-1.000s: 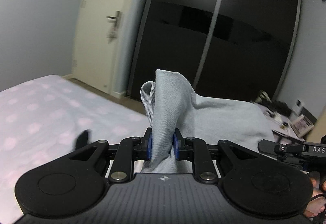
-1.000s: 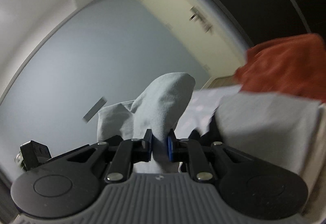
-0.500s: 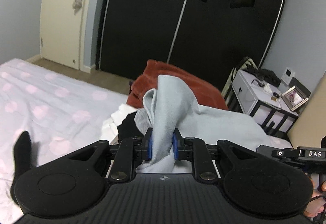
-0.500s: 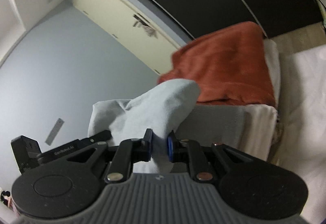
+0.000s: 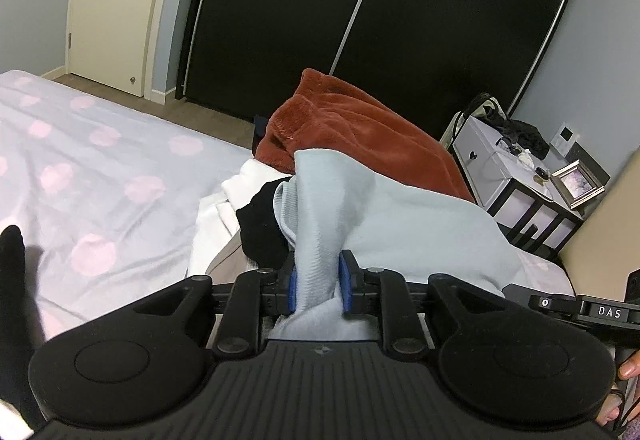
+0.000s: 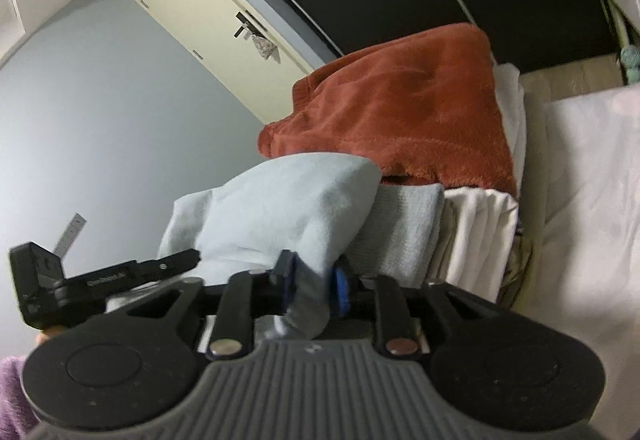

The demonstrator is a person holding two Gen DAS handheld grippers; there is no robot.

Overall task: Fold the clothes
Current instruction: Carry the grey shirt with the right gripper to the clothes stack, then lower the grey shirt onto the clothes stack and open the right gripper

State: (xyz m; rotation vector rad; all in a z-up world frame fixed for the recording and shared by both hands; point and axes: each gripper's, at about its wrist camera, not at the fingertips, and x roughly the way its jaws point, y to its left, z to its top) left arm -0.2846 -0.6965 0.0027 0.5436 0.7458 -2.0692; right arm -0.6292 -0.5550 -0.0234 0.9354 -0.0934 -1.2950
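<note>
I am holding the left tool [image 5: 319, 286] clamped on a bunched fold of the pale blue sweatshirt [image 5: 400, 224], the blue pads [image 5: 292, 290] pressing the cloth from both sides. The right tool [image 6: 310, 286] is likewise gripping another fold of the same pale blue sweatshirt [image 6: 288, 212], its jaws closed on the fabric, and the garment is hanging stretched between my two tools above the bed [image 5: 100, 168]. In the left wrist view the right tool's body is showing at the right edge, just beside the garment. Beyond the sweatshirt, a pile of clothes is lying on the bed: a rust-coloured fleece [image 5: 360, 136] on top, a black garment [image 5: 260, 228] and white cloth [image 5: 224, 208] beneath and beside it. In the right wrist view the same rust-coloured fleece [image 6: 404, 108] is sitting over a grey knit piece [image 6: 404, 232] and folded white fabric [image 6: 480, 236]. A polka-dot sheet is covering the bed. A white nightstand [image 5: 516, 176] carrying a picture frame [image 5: 578, 184] is standing near the dark wardrobe [image 5: 380, 20], and a cream door [image 5: 112, 0] is showing to the left
</note>
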